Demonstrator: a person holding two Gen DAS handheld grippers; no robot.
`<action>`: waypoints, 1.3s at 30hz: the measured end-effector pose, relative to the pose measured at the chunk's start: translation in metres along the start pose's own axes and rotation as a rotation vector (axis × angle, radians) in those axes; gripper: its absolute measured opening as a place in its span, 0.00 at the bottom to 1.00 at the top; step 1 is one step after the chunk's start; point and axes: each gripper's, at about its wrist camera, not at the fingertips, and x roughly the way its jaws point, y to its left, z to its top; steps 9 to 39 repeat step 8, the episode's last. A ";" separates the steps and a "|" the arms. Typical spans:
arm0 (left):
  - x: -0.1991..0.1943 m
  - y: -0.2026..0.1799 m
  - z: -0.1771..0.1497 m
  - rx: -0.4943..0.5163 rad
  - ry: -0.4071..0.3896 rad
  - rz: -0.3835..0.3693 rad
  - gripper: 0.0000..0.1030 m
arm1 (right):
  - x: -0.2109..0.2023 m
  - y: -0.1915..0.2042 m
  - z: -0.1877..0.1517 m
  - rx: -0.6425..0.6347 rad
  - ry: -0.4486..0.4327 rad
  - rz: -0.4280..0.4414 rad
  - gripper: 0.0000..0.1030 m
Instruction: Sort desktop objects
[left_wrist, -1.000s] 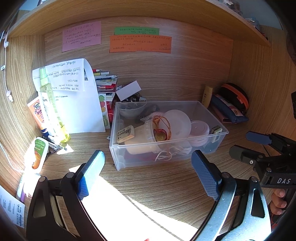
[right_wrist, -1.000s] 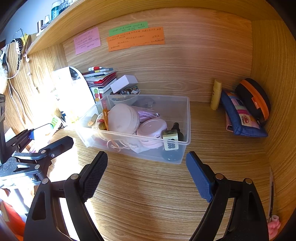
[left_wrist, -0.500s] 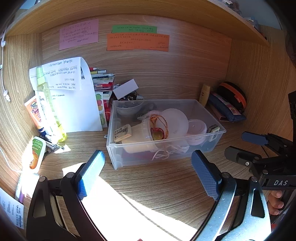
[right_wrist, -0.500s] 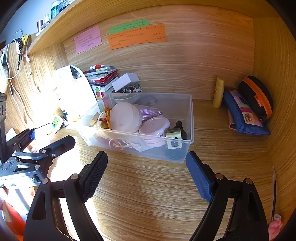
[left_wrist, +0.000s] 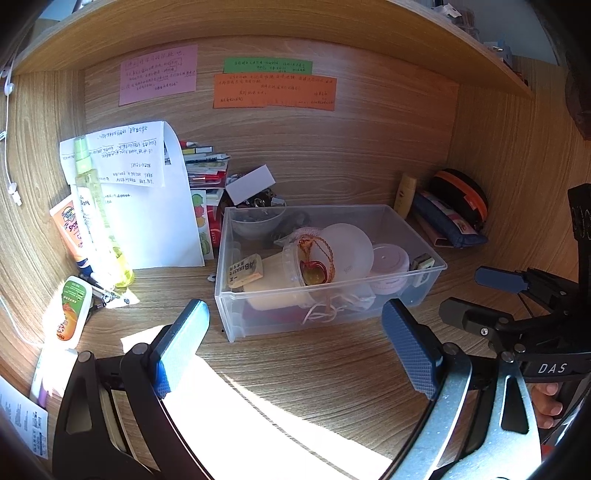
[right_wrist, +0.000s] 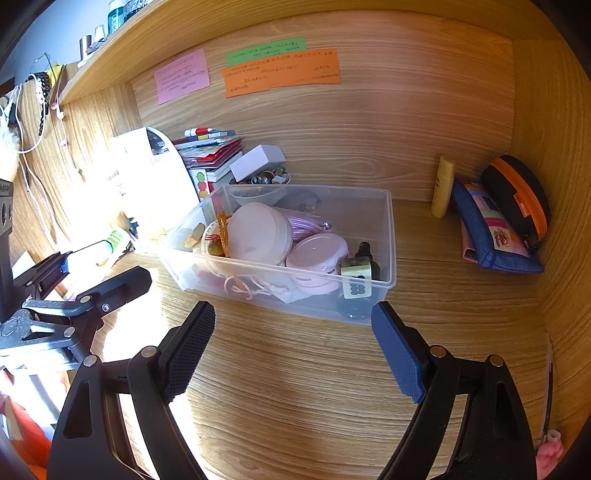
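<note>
A wood-grain counter (left_wrist: 332, 369) sits in a wooden alcove with pink, green and orange paper notes stuck on its back wall. In the left wrist view, a clear plastic bin (left_wrist: 325, 295) stands at centre, holding a round white lid (left_wrist: 349, 249), a pink jar (left_wrist: 389, 264) and an eraser (left_wrist: 245, 271). The left gripper (left_wrist: 295, 350) hovers low before it, textured blue pads spread wide, holding nothing.

From the right wrist view, the bin (right_wrist: 388, 236) lies just ahead of the right gripper (right_wrist: 291, 347), likewise wide apart and empty. A blue fabric pouch (right_wrist: 491, 232) and a yellow tube (right_wrist: 443, 186) lean by the right wall.
</note>
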 end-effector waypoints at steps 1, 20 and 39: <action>-0.001 0.000 0.000 0.000 -0.004 0.003 0.93 | 0.000 0.000 0.000 -0.002 0.000 0.000 0.82; -0.004 0.003 0.000 0.008 -0.022 0.012 0.93 | 0.002 0.001 -0.001 -0.004 0.007 -0.004 0.82; -0.004 0.003 0.000 0.008 -0.022 0.012 0.93 | 0.002 0.001 -0.001 -0.004 0.007 -0.004 0.82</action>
